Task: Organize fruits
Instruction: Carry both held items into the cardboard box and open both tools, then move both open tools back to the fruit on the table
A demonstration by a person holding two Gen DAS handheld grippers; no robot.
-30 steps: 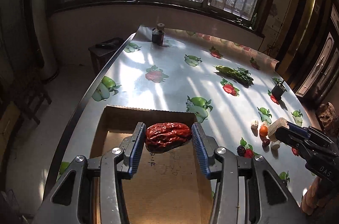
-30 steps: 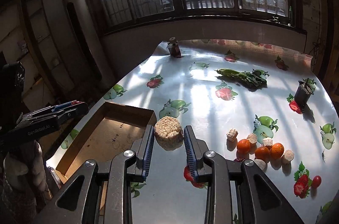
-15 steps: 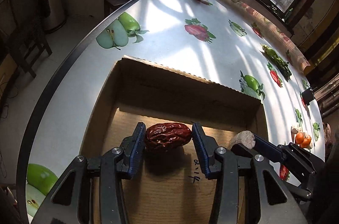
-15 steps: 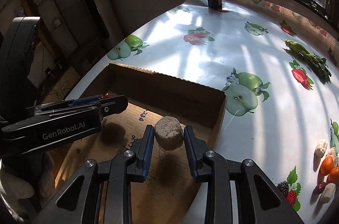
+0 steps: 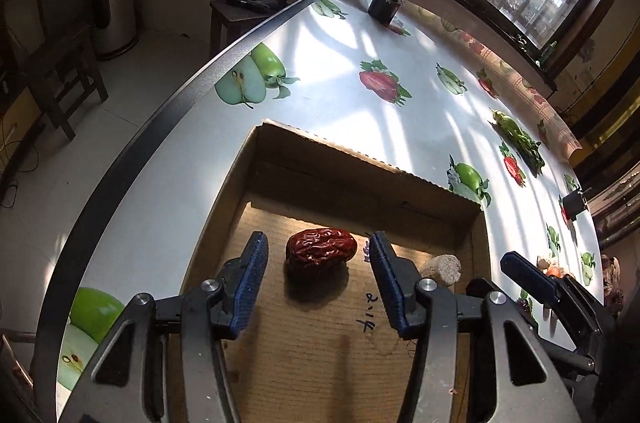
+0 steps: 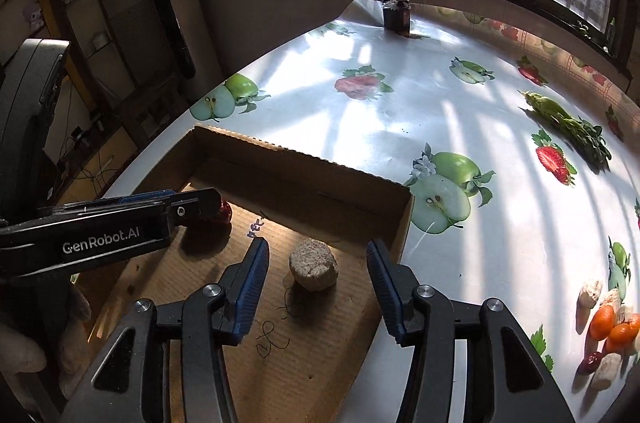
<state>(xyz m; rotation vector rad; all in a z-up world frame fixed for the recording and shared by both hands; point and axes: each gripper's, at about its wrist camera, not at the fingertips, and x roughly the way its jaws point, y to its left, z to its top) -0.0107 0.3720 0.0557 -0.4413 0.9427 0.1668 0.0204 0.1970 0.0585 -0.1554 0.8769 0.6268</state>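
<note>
A wrinkled red date (image 5: 321, 251) lies on the floor of a shallow cardboard box (image 5: 360, 159). My left gripper (image 5: 318, 271) is open around it, jaws apart and clear of it. A beige round lump (image 6: 314, 263) lies on the box floor (image 6: 304, 167) too, and my right gripper (image 6: 316, 271) is open around it without touching. The lump also shows in the left wrist view (image 5: 442, 267), partly hidden behind my left finger. The date (image 6: 225, 210) peeks out past the left gripper in the right wrist view.
A pile of oranges, beige lumps and a red date (image 6: 608, 327) lies at the table's right. A green vegetable bunch (image 6: 568, 127) and a dark jar (image 6: 396, 11) are farther back. The table's left edge (image 5: 168, 127) runs close beside the box.
Both grippers came down into the box and opened. The date and the beige lump left the jaws and now lie on the box floor.
</note>
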